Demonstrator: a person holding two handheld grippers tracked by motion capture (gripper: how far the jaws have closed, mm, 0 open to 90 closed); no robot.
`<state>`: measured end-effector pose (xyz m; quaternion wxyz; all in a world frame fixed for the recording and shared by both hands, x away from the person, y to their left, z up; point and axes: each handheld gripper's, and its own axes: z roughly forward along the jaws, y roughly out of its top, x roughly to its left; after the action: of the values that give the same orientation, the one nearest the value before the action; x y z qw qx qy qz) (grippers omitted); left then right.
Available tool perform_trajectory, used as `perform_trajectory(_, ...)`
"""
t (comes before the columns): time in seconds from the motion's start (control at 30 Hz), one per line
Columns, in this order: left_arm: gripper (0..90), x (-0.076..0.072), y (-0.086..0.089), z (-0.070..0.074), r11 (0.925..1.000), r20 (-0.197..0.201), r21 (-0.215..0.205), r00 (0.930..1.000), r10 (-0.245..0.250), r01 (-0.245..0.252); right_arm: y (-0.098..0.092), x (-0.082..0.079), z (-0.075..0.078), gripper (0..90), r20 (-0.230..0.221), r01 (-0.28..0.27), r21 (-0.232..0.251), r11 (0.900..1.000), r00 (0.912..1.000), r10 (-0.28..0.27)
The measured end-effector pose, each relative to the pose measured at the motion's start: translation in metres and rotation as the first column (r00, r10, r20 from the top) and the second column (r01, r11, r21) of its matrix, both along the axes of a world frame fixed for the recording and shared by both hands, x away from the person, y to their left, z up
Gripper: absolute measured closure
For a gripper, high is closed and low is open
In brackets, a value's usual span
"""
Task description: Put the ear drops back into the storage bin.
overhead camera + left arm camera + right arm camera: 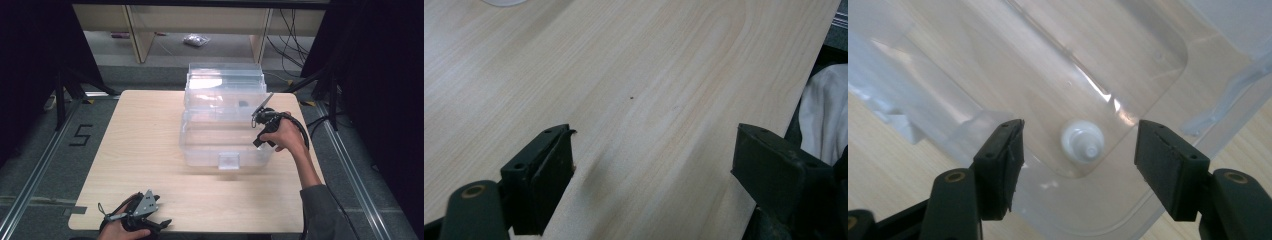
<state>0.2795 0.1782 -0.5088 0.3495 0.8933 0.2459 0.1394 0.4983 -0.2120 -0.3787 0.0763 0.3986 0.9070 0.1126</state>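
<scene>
Right gripper view looks straight down into the clear plastic bin [1148,60], and there, in a rounded corner of its floor, stands a small white bottle [1082,141], cap up towards you. Your right gripper [1078,165] hangs above it with its fingers [1000,167] parted about halfway and nothing between the pads; the bottle sits well below them, apart from both. That reads as a drop-off: the bin is where the bottle belongs, and the fingers are spread so the gripper can come away without dragging it.

From the high view, your right gripper [263,126] is over the right end of the bin [225,145], whose lid [225,80] stands tipped back behind so the top is free to reach through.

Your left gripper [142,216] rests at the near edge of the counter [140,145], well apart from the bin, likely parked there to stay out of the way. Its own view shows bare counter [634,75] between widely spread fingers [544,175], which grip nothing.
</scene>
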Motion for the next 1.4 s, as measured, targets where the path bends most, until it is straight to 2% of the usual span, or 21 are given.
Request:
perform_trajectory(0.13, 16.3, 0.0, 0.0, 0.0, 1.0, -0.002, -0.002, 1.0, 0.002, -0.002, 0.001, -0.009, 0.007, 37.1, 0.026, -0.033, 0.014, 0.999, 0.9991, 0.033)
perform_trajectory(0.2, 16.3, 0.0, 0.0, 0.0, 1.0, 0.0, 0.0, 1.0, 0.001, -0.001, 0.002, -0.014, 0.009, 36.7, 0.046, -0.032, 0.016, 0.999, 0.9985, 0.031)
perform_trajectory(0.57, 16.3, 0.0, 0.0, 0.0, 1.0, -0.001, -0.002, 1.0, 0.003, -0.003, -0.005, -0.031, 0.014, 32.8, 0.094, -0.031, 0.078, 0.997, 0.9953, 0.024)
perform_trajectory(0.63, 16.3, 0.0, -0.001, -0.001, 0.9999, -0.006, -0.016, 1.0, 0.005, -0.005, -0.006, -0.034, 0.013, 32.8, 0.103, -0.042, 0.088, 0.995, 0.9941, 0.033)
perform_trajectory(0.7, 16.3, 0.0, 0.0, 0.0, 1.0, -0.003, 0.0, 1.0, 0.002, -0.002, -0.006, -0.037, 0.013, 32.3, 0.085, -0.039, 0.093, 0.995, 0.9959, 0.031)
perform_trajectory(0.73, 16.3, 0.0, 0.0, 0.0, 1.0, -0.002, 0.0, 1.0, 0.001, -0.001, -0.006, -0.039, 0.013, 32.1, 0.085, -0.019, 0.1, 0.995, 0.9963, 0.011)
perform_trajectory(0.77, 16.3, 0.0, 0.0, 0.0, 1.0, -0.003, 0.0, 1.0, 0.002, -0.002, -0.007, -0.039, 0.012, 31.8, 0.107, -0.046, 0.113, 0.993, 0.9937, 0.034)
perform_trajectory(0.83, 16.3, 0.0, 0.0, 0.0, 1.0, -0.003, 0.0, 1.0, 0.002, -0.002, -0.008, -0.04, 0.012, 31.0, 0.114, -0.062, 0.111, 0.992, 0.9922, 0.049)
perform_trajectory(0.87, 16.3, 0.0, 0.0, 0.0, 1.0, -0.003, 0.0, 1.0, 0.002, -0.002, -0.009, -0.041, 0.011, 31.0, 0.12, -0.06, 0.119, 0.991, 0.9917, 0.045)
perform_trajectory(0.9, 16.3, 0.0, 0.0, 0.0, 1.0, -0.001, -0.001, 1.0, 0.001, -0.001, -0.009, -0.043, 0.012, 31.0, 0.1, -0.032, 0.129, 0.991, 0.9948, 0.019)
perform_trajectory(0.97, 16.3, 0.0, 0.0, 0.0, 1.0, -0.001, -0.002, 1.0, 0.003, -0.003, -0.009, -0.045, 0.012, 31.0, 0.099, -0.031, 0.131, 0.991, 0.9949, 0.018)
perform_trajectory(1.0, 16.3, 0.0, 0.0, 0.0, 1.0, -0.003, -0.005, 1.0, 0.003, -0.003, -0.011, -0.044, 0.011, 31.0, 0.124, -0.05, 0.136, 0.989, 0.9917, 0.033)
perform_trajectory(1.1, 16.3, 0.0, 0.0, 0.0, 1.0, -0.001, 0.0, 1.0, 0.002, -0.002, -0.011, -0.049, 0.013, 30.9, 0.112, -0.027, 0.144, 0.989, 0.9936, 0.01)
perform_trajectory(1.27, 16.3, 0.0, 0.0, 0.0, 1.0, -0.001, -0.002, 1.0, 0.003, -0.003, -0.011, -0.055, 0.012, 30.4, 0.136, -0.05, 0.173, 0.984, 0.9904, 0.027)
perform_trajectory(1.3, 16.3, 0.0, 0.0, 0.0, 1.0, -0.001, -0.001, 1.0, 0.003, -0.003, -0.011, -0.057, 0.012, 30.3, 0.149, -0.063, 0.165, 0.984, 0.9881, 0.038)
perform_trajectory(1.4, 16.3, 0.0, 0.0, 0.0, 1.0, -0.001, 0.0, 1.0, 0.002, -0.002, -0.011, -0.062, 0.012, 29.8, 0.154, -0.062, 0.18, 0.982, 0.9874, 0.034)
